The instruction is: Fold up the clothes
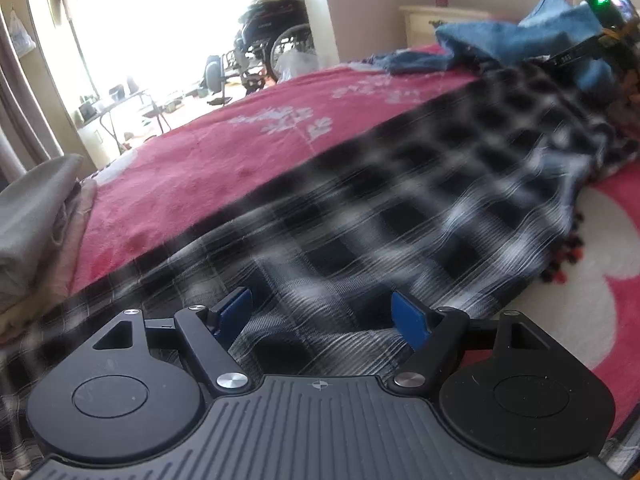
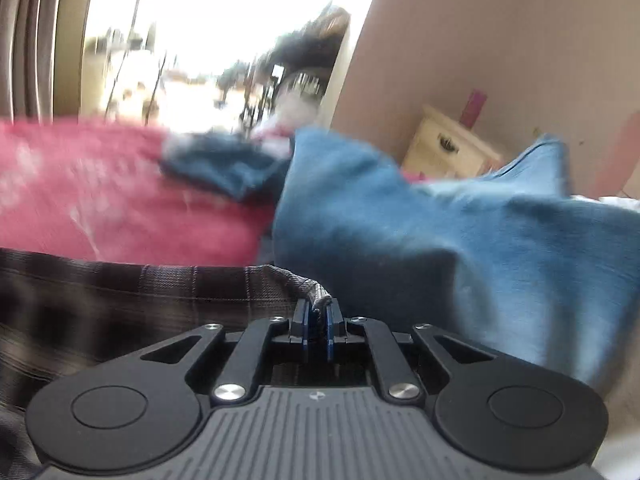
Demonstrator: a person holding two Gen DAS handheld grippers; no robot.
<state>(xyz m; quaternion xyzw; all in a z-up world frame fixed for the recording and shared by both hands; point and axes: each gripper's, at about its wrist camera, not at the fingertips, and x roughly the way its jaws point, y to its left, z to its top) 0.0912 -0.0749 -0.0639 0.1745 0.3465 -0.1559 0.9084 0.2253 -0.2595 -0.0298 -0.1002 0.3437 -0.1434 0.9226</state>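
Observation:
A black-and-white plaid garment point(image 1: 420, 200) lies stretched across the pink bed cover point(image 1: 224, 152), blurred by motion. My left gripper point(image 1: 324, 318) hovers over its near end, open, with only cloth below its blue pads point(image 1: 236, 312). The other gripper point(image 1: 600, 28) shows at the far top right of the left wrist view, at the garment's far end. In the right wrist view my right gripper point(image 2: 318, 320) is shut on a corner of the plaid garment point(image 2: 132, 292), whose grey hem sticks up between the pads.
Blue cloth point(image 2: 440, 240) is heaped just beyond the right gripper, with a darker blue piece point(image 2: 224, 168) behind. Folded grey clothes point(image 1: 28, 232) are stacked at the bed's left edge. A cream nightstand point(image 2: 452, 148) stands by the wall; a wheelchair point(image 1: 276, 40) sits beyond the bed.

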